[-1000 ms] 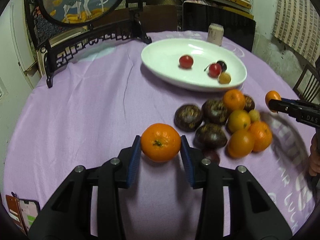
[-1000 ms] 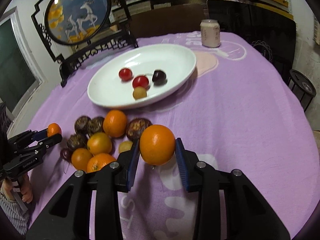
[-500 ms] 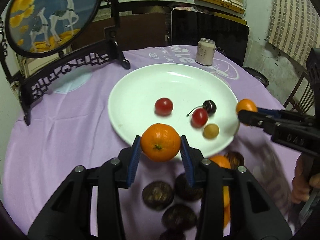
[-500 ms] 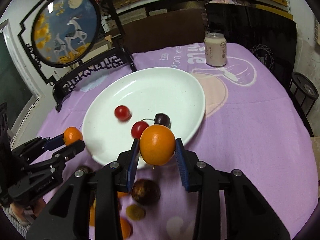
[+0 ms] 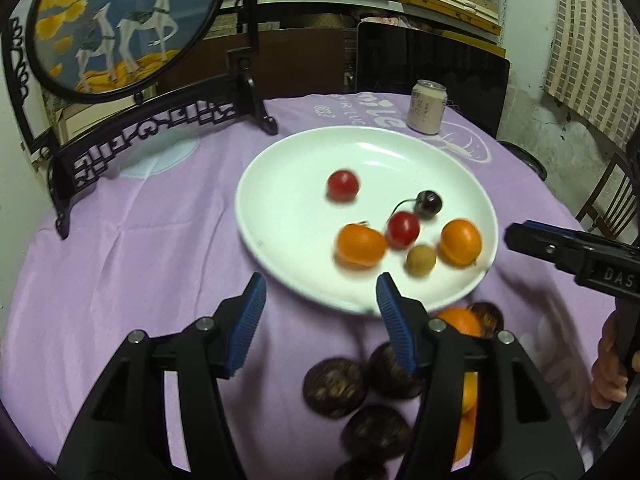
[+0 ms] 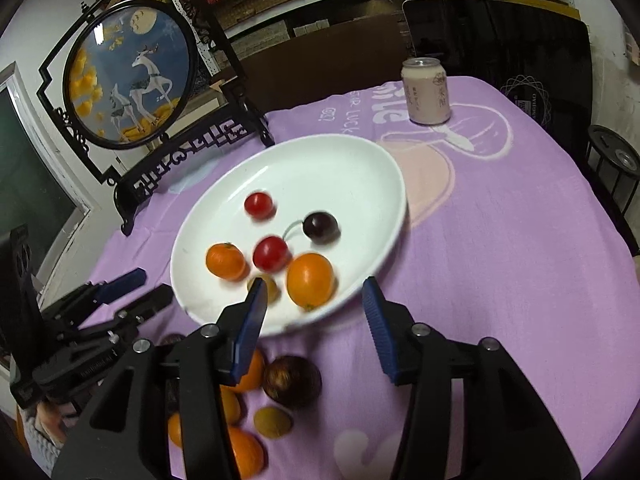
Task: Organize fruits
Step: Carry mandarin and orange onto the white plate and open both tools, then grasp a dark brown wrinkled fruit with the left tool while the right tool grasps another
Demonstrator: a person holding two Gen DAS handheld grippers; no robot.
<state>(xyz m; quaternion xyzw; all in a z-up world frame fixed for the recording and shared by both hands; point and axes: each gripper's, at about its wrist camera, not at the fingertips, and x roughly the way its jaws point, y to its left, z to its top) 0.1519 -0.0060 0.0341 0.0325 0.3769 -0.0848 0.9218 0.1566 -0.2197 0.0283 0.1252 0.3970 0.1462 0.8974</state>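
A glossy white oval plate [image 5: 280, 184] lay on a lilac tablecloth printed with white lettering [image 5: 120, 280]. On the plate were two orange citrus fruits [image 5: 360, 245], two red cherries [image 5: 342, 185], one dark maroon cherry [image 5: 428, 203] and a small tan-yellow fruit [image 5: 421, 260]. Just beside the plate lay mottled dark-brown round fruits [image 5: 334, 388].

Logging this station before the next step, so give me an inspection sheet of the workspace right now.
Surface: purple cloth, round table.
Job's things: plate holds two oranges, two red fruits, dark cherry, small tan fruit; more oranges and dark fruits on the cloth in front.
Clutter: can, deer screen.
Grippers: left tool and right tool open, empty, jaws just opened.
Cables: nothing seen.
Surroundings: shelves, chairs.
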